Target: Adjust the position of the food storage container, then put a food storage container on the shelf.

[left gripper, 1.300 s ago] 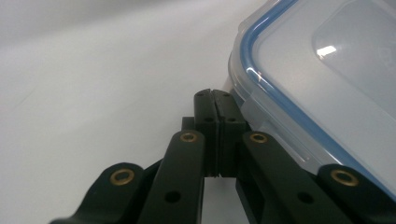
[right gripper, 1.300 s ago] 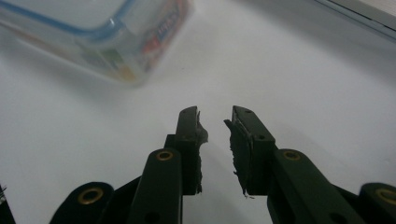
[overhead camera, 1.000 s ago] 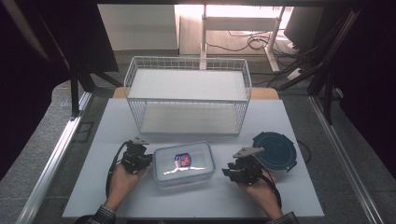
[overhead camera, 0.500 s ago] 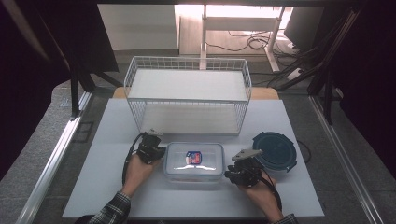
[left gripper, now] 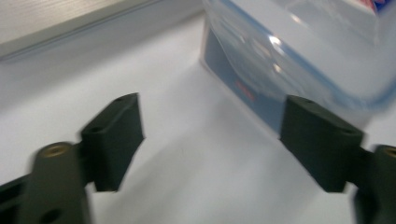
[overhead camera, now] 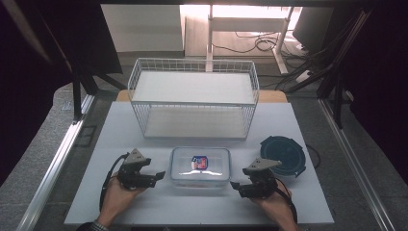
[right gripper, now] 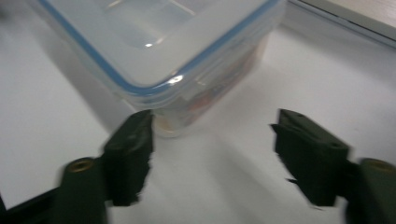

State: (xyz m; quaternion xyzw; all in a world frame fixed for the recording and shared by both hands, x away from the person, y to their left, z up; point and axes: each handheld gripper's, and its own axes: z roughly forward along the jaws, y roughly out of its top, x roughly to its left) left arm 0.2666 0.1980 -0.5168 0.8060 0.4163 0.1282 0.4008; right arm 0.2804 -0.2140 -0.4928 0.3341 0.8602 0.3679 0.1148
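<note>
The clear plastic box lies flat on the near middle of the white table, just in front of the wire basket. Its lid carries a small red and blue label whose print is too small to read. In the left gripper view the box is cut off at the top and right edges and blurred; a dark band shows through its side, but what it is cannot be made out. In the right gripper view the box is cut off at the top, and something coloured behind its wall is too smeared to name.

The left gripper lies low and roughly level in the left hand, pointing right at the left end of the box, just beside it. Its jaws have just been opening and stand wide apart with only bare table between them; the box edge sits beyond the right jaw, not pressed.

The right gripper sits in the right hand, pointing left towards the near right corner of the box. Its jaws have also just been opening; nothing is gripped, though the left jaw sits close to that corner and whether it touches cannot be told.

A round dark lid lies at the right of the box, well apart from it.
</note>
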